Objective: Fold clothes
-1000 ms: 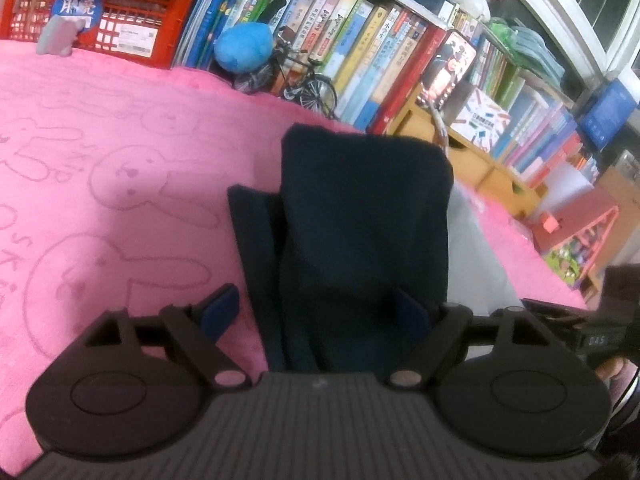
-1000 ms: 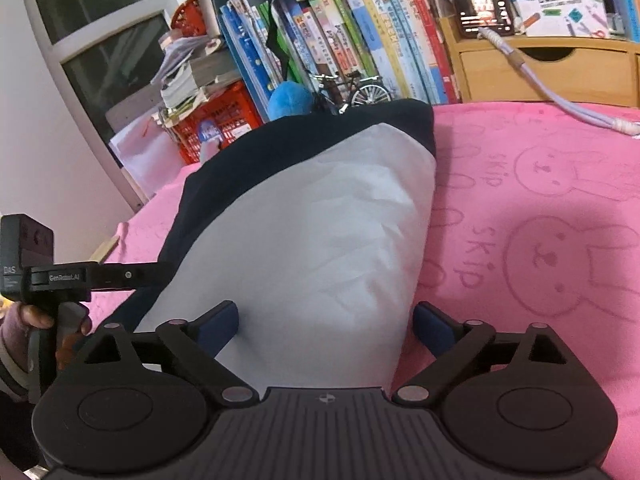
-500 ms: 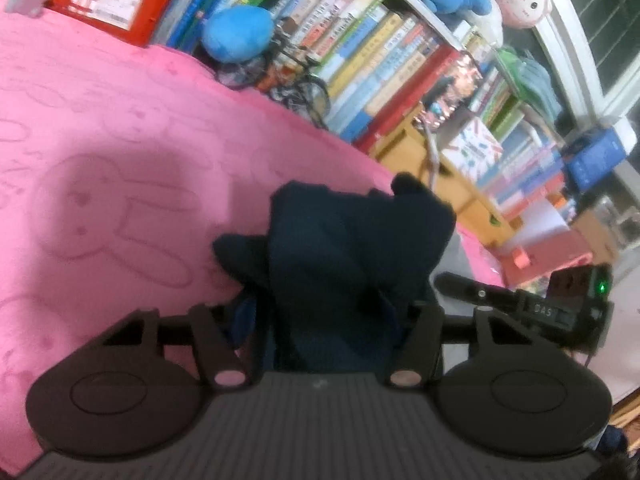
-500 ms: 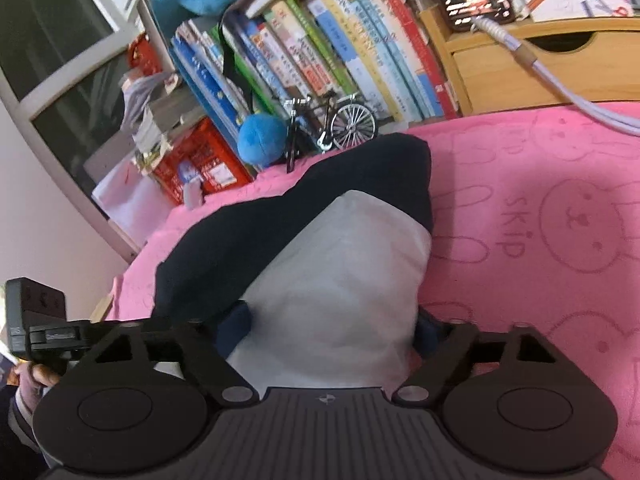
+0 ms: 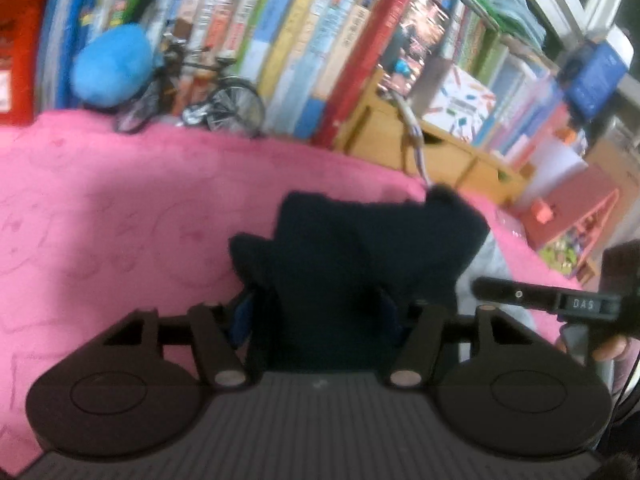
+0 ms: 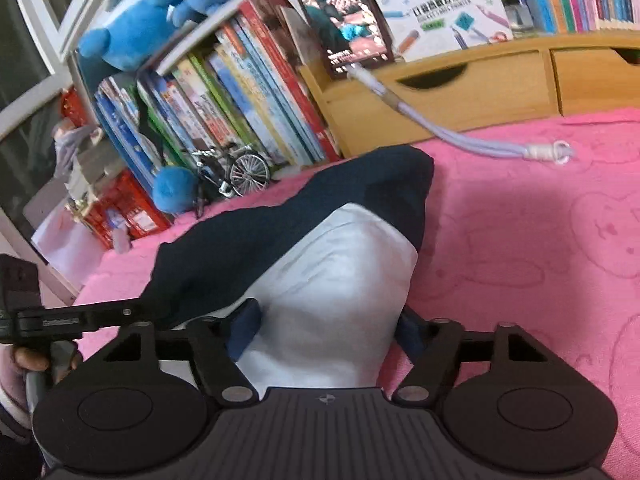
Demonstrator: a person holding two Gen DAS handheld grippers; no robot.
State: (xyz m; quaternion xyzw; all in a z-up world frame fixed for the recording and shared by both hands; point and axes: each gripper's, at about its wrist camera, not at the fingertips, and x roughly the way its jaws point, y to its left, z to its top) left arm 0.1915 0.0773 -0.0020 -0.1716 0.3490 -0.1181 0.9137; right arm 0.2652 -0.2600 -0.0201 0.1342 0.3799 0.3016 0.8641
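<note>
Left wrist view: my left gripper has just closed in and is clamped on the dark navy part of the garment, which bunches up over the pink blanket. Right wrist view: my right gripper, jaws also just drawn in, pinches the garment's white section. Cloth sits between both pairs of pads. Bookshelf behind.

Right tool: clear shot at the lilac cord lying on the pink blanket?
Probably not yet. The right tool is shut on the navy-and-white garment; the lilac cord lies bare on the pink blanket, so the path is free once it lets go.
</note>
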